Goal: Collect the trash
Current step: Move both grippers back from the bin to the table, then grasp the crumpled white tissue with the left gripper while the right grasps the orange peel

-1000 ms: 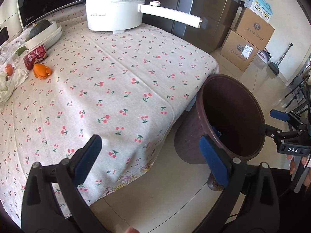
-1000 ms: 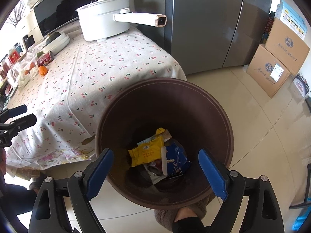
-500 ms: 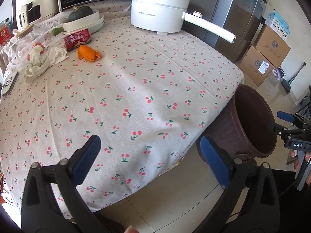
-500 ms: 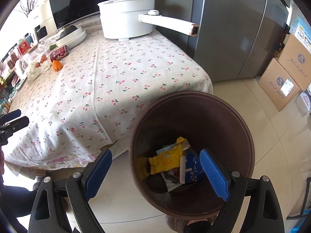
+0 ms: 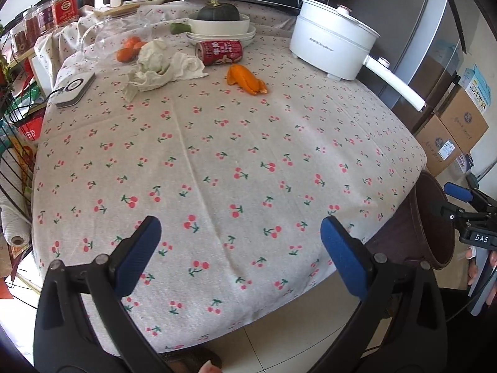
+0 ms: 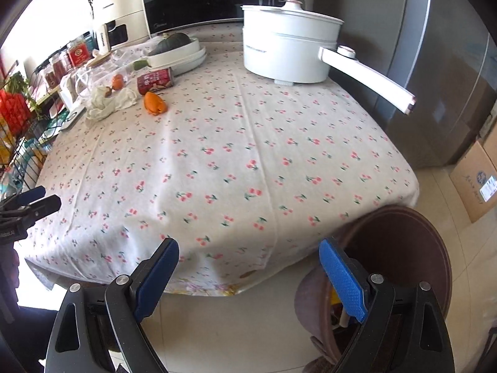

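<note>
On the cherry-print tablecloth lie an orange peel, a red can on its side and crumpled white tissues, all at the far left. They also show in the right wrist view: peel, can, tissues. A brown trash bin stands on the floor by the table's right corner; it also shows in the left wrist view. My left gripper is open and empty over the table's near edge. My right gripper is open and empty beside the bin.
A white electric pot with a long handle stands at the back right. Stacked bowls holding a green squash, oranges, a glass jug and jars sit at the back. Cardboard boxes stand on the floor at right.
Both grippers have swung from the bin toward the table. The bin has slid to the right edge of both views, and the trash at the far left has come into fuller view.
</note>
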Available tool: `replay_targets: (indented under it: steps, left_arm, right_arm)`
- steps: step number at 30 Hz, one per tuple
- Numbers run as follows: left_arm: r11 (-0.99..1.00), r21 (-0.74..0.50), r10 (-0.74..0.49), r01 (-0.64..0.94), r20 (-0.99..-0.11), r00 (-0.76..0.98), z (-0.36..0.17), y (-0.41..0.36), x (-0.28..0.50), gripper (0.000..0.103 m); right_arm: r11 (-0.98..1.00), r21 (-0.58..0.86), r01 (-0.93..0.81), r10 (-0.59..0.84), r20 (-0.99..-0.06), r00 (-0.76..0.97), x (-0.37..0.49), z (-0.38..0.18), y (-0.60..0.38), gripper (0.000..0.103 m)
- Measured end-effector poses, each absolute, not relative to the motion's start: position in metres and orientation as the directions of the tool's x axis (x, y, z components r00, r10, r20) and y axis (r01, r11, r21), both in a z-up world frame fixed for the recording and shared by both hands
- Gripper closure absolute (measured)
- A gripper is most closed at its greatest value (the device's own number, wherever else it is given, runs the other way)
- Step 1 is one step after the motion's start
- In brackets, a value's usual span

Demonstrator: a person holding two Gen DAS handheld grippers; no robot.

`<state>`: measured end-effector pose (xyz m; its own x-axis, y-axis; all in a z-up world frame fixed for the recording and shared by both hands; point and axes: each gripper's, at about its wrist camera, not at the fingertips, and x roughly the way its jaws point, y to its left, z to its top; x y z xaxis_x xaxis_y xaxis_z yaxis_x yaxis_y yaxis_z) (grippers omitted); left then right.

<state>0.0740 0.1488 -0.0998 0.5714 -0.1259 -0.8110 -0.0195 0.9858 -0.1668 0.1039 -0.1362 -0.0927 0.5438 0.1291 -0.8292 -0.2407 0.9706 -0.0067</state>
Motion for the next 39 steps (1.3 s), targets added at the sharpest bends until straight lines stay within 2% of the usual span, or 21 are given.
replay_targets:
  steps: [11, 23, 27, 31, 33, 37, 39]
  left_arm:
    - [0.985, -0.119, -0.02, -0.129, -0.809, 0.588, -0.098, 0.216, 0.099, 0.001]
    - [0.989, -0.082, 0.018, -0.125, -0.763, 0.646, -0.094, 0.254, 0.202, 0.001]
    - [0.987, -0.106, 0.0, -0.119, -0.744, 0.668, -0.103, 0.262, 0.231, 0.006]
    - [0.986, -0.144, -0.05, -0.088, -0.744, 0.666, -0.116, 0.265, 0.252, 0.015]
    - [0.988, -0.14, -0.058, -0.071, -0.744, 0.666, -0.121, 0.263, 0.257, 0.016]
    - [0.984, -0.165, -0.084, -0.063, -0.75, 0.656, -0.13, 0.263, 0.264, 0.028]
    - [0.984, -0.167, -0.087, -0.059, -0.745, 0.661, -0.131, 0.264, 0.264, 0.029]
  right_arm:
    - [0.946, 0.02, -0.323, 0.189, -0.845, 0.5, 0.148, -0.109, -0.06, 0.01]
    - [0.931, 0.075, -0.357, 0.257, -0.83, 0.495, 0.228, -0.109, -0.013, 0.01]
    - [0.92, 0.093, -0.381, 0.287, -0.822, 0.492, 0.252, -0.11, 0.004, 0.01]
    - [0.905, 0.092, -0.416, 0.307, -0.818, 0.486, 0.274, -0.114, 0.023, 0.01]
    - [0.896, 0.082, -0.436, 0.313, -0.814, 0.49, 0.283, -0.117, 0.034, 0.01]
    - [0.88, 0.063, -0.47, 0.32, -0.81, 0.491, 0.301, -0.127, 0.054, 0.01]
    - [0.87, 0.051, -0.491, 0.322, -0.813, 0.486, 0.309, -0.133, 0.063, 0.01]
